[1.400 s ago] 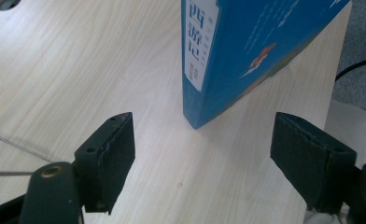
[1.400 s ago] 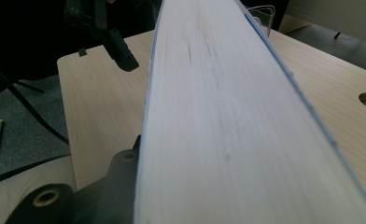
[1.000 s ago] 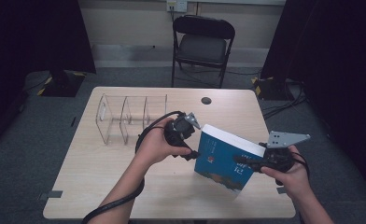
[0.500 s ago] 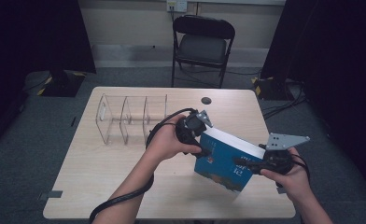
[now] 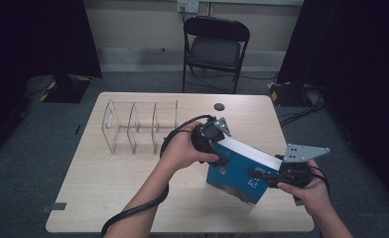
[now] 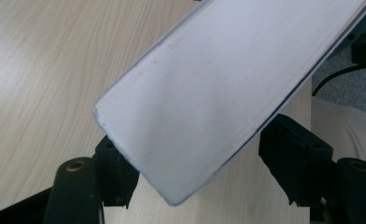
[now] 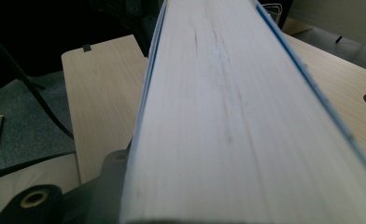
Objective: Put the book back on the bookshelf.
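A thick blue book stands tilted on its lower edge on the wooden table. My left gripper sits at its upper left corner. In the left gripper view the white page block lies between the black fingers, which have just been closing and now press both covers. My right gripper, under its grey plate, holds the book's right end. In the right gripper view the page edge runs away from me beside one finger. Those jaws have just been opening slightly, with the book still between them.
A clear acrylic divider rack stands at the table's back left. A round cable hole is near the far edge. A black folding chair stands behind the table. The left gripper's cable trails off the front edge.
My left hand has moved right, from beside the book onto its upper left corner, with the jaws now around it. The book and the right hand have stayed put.
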A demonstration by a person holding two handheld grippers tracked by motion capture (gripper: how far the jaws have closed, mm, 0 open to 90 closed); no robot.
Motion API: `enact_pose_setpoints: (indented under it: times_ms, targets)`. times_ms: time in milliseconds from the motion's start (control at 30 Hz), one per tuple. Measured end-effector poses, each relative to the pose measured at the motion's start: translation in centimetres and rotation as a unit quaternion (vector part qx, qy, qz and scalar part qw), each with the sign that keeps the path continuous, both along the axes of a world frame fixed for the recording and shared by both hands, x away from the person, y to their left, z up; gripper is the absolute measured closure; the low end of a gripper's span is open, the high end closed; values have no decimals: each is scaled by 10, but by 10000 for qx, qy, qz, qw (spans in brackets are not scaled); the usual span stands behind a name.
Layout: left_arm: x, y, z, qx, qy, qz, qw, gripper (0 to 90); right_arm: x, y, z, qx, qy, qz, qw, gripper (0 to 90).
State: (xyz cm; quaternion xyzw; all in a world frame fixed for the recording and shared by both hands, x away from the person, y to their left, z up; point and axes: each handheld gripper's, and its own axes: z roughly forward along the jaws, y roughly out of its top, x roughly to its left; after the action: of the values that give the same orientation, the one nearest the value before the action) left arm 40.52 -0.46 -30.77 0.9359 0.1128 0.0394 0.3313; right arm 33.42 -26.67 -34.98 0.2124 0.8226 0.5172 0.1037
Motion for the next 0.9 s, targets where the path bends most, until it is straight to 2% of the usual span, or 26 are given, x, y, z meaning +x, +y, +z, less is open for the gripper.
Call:
enact_pose_setpoints:
  times_ms: [133,233,400,500,567,633,767,900]
  targets:
    - [-2,1,0,-15,-21,17,10000,339,-2,-3,-6,81,1,3,10000,539]
    - [-7,2,2,70,-50,26,10000,356,-4,-6,-10,122,2,-25,9999,520]
    - [-14,6,6,234,81,58,9997,422,-4,-14,-16,232,-2,-67,9997,481]
    - [-20,9,8,217,166,54,9996,491,-3,-18,-20,260,-17,-146,9996,452]
    - [-22,10,8,252,147,23,9996,506,-2,-21,-23,308,-30,-158,9994,442]
    - [-23,11,7,210,140,33,9997,504,-1,-21,-25,383,-8,-121,9992,440]
    - [-24,13,6,126,194,15,9997,487,-1,-19,-30,359,-11,-56,9993,425]
    - [-22,8,4,-119,237,-92,9996,423,-1,-15,-37,355,6,-13,9994,427]
